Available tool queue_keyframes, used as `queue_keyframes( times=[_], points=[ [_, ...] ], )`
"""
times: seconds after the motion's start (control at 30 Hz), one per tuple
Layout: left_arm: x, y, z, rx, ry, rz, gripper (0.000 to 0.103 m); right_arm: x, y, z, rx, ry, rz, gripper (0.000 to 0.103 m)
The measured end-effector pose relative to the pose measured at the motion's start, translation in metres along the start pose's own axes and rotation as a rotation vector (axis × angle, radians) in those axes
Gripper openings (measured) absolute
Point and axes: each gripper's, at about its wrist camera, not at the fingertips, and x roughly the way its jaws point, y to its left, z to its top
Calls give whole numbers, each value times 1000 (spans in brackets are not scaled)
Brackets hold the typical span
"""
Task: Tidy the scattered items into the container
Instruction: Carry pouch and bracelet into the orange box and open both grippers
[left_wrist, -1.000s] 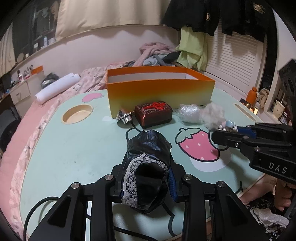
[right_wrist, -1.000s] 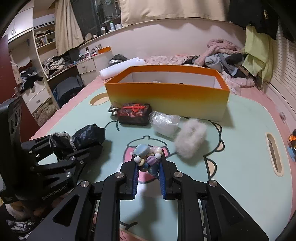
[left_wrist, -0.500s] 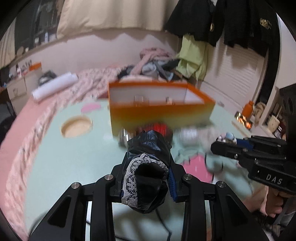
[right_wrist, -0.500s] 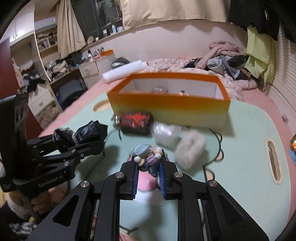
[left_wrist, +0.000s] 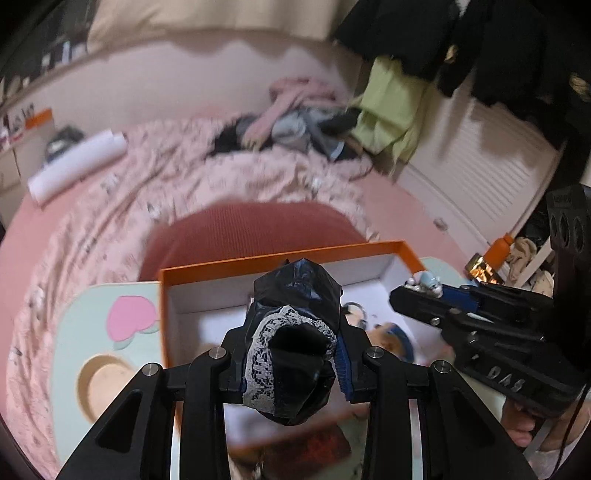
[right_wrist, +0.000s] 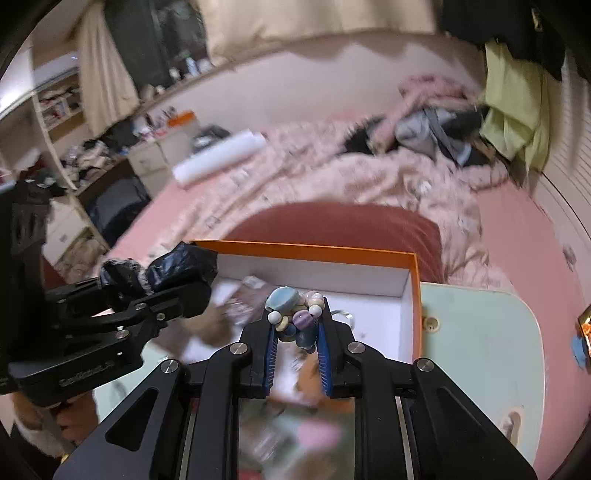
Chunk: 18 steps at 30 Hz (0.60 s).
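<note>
Hovering: both hand-held grippers hang above the open orange box, each with a load.
Left hand-held gripper: jaws drawn in on a black bundle with a white lace edge; the blue pads press its sides, and the bundle bulges out ahead of and below the fingers.
Left load position: over the box interior, toward its near-left part in the left wrist view; not touching the box.
Right hand-held gripper: jaws nearly together, pinching a bead cluster of pale blue, purple, cream and dark beads; most of the beads sit above the pads.
Right load position: over the box interior, just inside the near wall in the right wrist view; clear of the floor of the box.
Grippers, relation: side by side and apart; the right one shows at the right edge of the left view, the left one at the left edge of the right view.
Box: on the far end of the pale green table, white inside, with blurred items on its floor, too smeared to tell apart.
Table: a pink heart print and a round cut-out show left of the box.
Beyond: bed with pink quilt, white roll, heaped clothes.
Picture quality: heavy motion blur around the grippers.
</note>
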Motion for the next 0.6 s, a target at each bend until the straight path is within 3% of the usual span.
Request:
queue_keyframes(
  times=[0.2,0.33,0.47,0.53,0.6],
  points=[
    [44,9,12,-66,98,-14,36,50,-22,12,47,89,-50,21],
    [45,12,13,-89,80,-30,48,55,-31,13,93,93,-47,23],
    [32,8,11,-74,50,-63,61,44,-26,13,99,68,-80,32],
    [20,5,8,-68,21,-49,69,36,-23,13,93,41,-94,36],
    [8,5,5,-66,-8,-40,71,28,-20,13,88,22,-91,38]
  ],
)
